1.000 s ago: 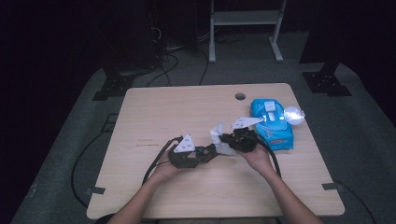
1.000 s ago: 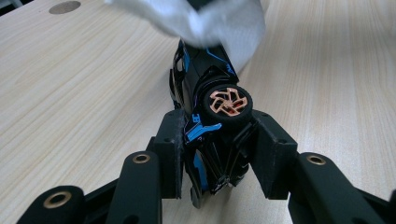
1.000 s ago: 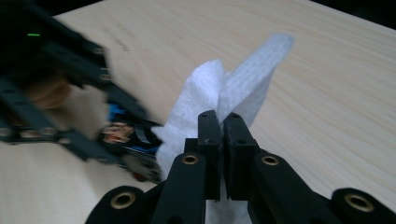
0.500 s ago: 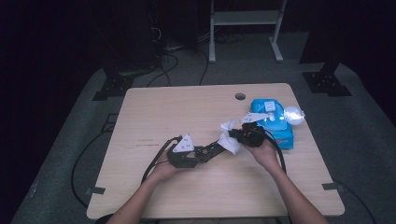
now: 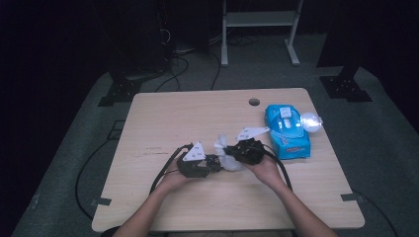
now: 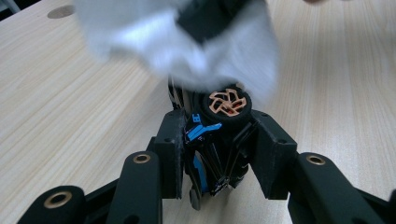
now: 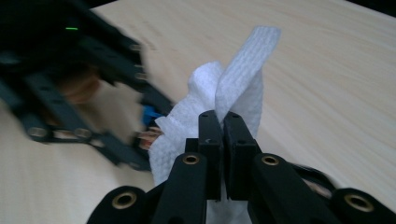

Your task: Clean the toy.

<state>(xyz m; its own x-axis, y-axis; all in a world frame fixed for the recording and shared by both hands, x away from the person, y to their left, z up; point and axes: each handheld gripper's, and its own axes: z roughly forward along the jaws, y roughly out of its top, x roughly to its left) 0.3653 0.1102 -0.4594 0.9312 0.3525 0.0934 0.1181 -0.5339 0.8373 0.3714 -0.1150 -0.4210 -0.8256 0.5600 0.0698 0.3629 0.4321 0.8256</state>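
Observation:
My left gripper [image 5: 213, 165] is shut on a small black toy car [image 6: 229, 101] with an orange wheel hub and blue parts, held just above the table. My right gripper [image 5: 230, 157] is shut on a crumpled white wipe [image 5: 223, 147] and faces the left one at the table's middle. In the left gripper view the wipe [image 6: 140, 37] drapes over the far end of the car, touching it near the wheel. The right gripper view has its jaws [image 7: 222, 122] pinched tight on the wipe [image 7: 243, 70], with the blurred left gripper [image 7: 70, 93] just beyond.
A blue wipe pack [image 5: 287, 131] lies at the right of the wooden table [image 5: 188, 113], with a clear round object [image 5: 310, 120] beside it. A cable hole [image 5: 254, 102] sits near the far edge. Cables trail off the table's left side.
The right gripper swung the wipe up and to the right, then brought it back left onto the toy car. The left gripper kept still.

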